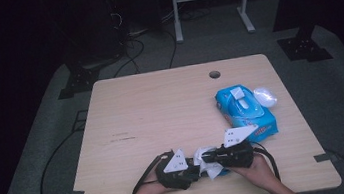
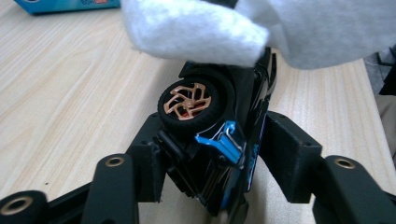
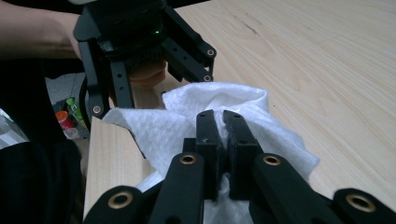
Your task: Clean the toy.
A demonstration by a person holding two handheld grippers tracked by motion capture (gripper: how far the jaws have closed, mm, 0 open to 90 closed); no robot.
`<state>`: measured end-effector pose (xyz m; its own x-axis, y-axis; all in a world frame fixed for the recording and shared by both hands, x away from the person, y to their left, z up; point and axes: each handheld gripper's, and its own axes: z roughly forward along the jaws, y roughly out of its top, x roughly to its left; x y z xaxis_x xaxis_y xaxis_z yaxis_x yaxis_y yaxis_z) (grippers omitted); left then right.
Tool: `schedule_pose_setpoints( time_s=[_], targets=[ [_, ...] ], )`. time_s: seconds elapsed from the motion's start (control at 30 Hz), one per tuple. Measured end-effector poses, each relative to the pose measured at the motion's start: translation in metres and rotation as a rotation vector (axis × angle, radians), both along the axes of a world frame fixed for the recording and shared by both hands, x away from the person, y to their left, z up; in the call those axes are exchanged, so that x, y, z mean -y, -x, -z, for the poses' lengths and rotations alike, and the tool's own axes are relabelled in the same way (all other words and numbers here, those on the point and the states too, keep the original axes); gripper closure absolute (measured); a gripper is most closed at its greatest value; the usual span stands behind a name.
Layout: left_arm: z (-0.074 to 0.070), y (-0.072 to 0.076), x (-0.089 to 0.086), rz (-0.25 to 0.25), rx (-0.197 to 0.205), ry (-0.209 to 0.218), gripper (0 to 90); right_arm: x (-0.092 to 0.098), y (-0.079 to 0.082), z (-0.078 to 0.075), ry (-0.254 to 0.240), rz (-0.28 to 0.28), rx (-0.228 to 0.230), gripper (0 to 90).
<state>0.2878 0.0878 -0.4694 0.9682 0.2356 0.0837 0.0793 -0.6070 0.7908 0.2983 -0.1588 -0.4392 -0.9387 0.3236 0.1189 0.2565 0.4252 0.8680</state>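
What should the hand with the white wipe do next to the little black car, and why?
Probably rub the white wipe down over the toy car. The left gripper clamps the car with its copper wheel facing up, the right gripper is shut on the wipe, and the wipe already drapes over the car's top end.

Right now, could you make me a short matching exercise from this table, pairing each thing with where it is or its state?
Things:
1. toy car
2. white wipe
3. blue wipe pack
4. table hole

Places or states:
A. near the table's far edge
B. pinched in the right gripper
C. lying right of the hands
D. clamped in the left gripper

Pairs: 1-D, 2-B, 3-C, 4-A
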Motion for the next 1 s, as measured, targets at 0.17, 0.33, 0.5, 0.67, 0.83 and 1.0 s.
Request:
schedule_pose_setpoints(
  time_s=[0.17,0.33,0.5,0.67,0.83,1.0],
  targets=[
    [0.0,-0.004,-0.006,-0.086,0.054,-0.009,50.6,-0.008,-0.008,-0.004,0.02,0.032,0.017,84.9],
    [-0.002,-0.012,-0.012,-0.173,0.09,0.023,53.8,-0.03,-0.019,-0.009,0.031,0.048,0.029,84.9],
    [-0.001,-0.019,-0.023,-0.225,0.082,0.031,56.1,-0.058,-0.03,-0.014,0.028,0.036,0.026,84.9],
    [0.0,-0.021,-0.031,-0.225,0.07,0.031,56.5,-0.052,-0.044,-0.014,0.064,0.095,-0.002,84.9],
    [0.001,-0.023,-0.031,-0.223,0.038,0.039,56.6,-0.037,-0.055,-0.011,0.035,0.158,-0.078,84.9],
    [0.003,-0.024,-0.03,-0.214,0.014,0.031,57.2,-0.067,-0.04,-0.01,0.05,0.046,-0.039,84.7]
  ],
)
